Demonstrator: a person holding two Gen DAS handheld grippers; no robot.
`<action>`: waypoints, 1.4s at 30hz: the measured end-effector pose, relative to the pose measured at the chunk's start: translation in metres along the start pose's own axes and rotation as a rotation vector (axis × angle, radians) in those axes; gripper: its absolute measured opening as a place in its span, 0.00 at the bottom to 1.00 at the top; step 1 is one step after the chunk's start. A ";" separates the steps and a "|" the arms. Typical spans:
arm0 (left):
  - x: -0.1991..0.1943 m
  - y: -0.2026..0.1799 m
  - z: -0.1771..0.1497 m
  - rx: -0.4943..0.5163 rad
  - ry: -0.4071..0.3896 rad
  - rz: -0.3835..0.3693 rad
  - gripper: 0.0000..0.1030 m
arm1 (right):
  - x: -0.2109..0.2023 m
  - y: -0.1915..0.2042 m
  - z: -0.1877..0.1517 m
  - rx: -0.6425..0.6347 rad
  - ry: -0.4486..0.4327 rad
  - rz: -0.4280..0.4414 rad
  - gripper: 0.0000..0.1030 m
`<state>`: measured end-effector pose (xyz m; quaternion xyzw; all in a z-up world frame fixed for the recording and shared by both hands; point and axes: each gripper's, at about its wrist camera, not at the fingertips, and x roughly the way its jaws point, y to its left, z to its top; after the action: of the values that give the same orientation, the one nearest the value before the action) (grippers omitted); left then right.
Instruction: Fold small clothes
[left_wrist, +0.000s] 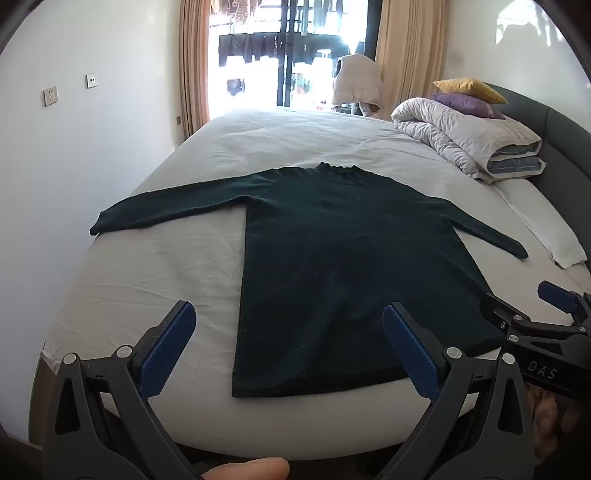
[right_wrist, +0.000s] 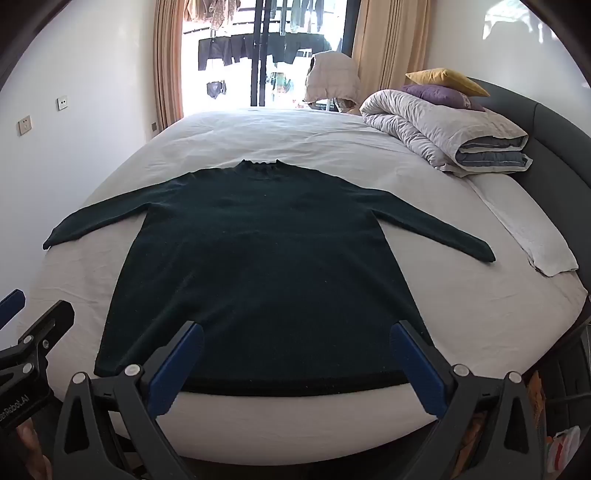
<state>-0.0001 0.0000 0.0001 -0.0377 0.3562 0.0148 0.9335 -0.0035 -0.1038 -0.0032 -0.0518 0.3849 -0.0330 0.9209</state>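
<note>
A dark green long-sleeved sweater (left_wrist: 332, 258) (right_wrist: 266, 266) lies flat on the white bed sheet (left_wrist: 147, 280) (right_wrist: 480, 306), collar away from me, both sleeves spread out to the sides. My left gripper (left_wrist: 291, 314) hovers wide open above the near left part of the hem, nothing between its blue pads. My right gripper (right_wrist: 295, 332) is open too, held over the hem's middle. Each gripper shows at the edge of the other's view, the right gripper (left_wrist: 517, 306) at the right and the left gripper (right_wrist: 37, 306) at the left.
A rolled grey duvet (left_wrist: 465, 144) (right_wrist: 443, 133) with purple and yellow cushions sits at the bed's far right by the dark headboard (right_wrist: 554, 147). A folded white cloth (right_wrist: 532, 236) lies along the right edge. Curtains and a balcony door stand behind the bed.
</note>
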 end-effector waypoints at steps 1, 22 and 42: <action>0.000 0.000 0.000 0.001 -0.005 0.001 1.00 | 0.000 0.000 0.000 0.001 -0.001 0.001 1.00; 0.000 0.000 0.001 -0.001 0.003 0.001 1.00 | 0.001 0.003 0.000 -0.001 0.003 0.000 1.00; 0.001 0.001 -0.004 -0.002 0.008 0.001 1.00 | 0.003 0.001 -0.004 -0.002 0.009 -0.001 1.00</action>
<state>-0.0021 0.0008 -0.0037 -0.0386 0.3598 0.0153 0.9321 -0.0036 -0.1036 -0.0083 -0.0525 0.3889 -0.0332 0.9192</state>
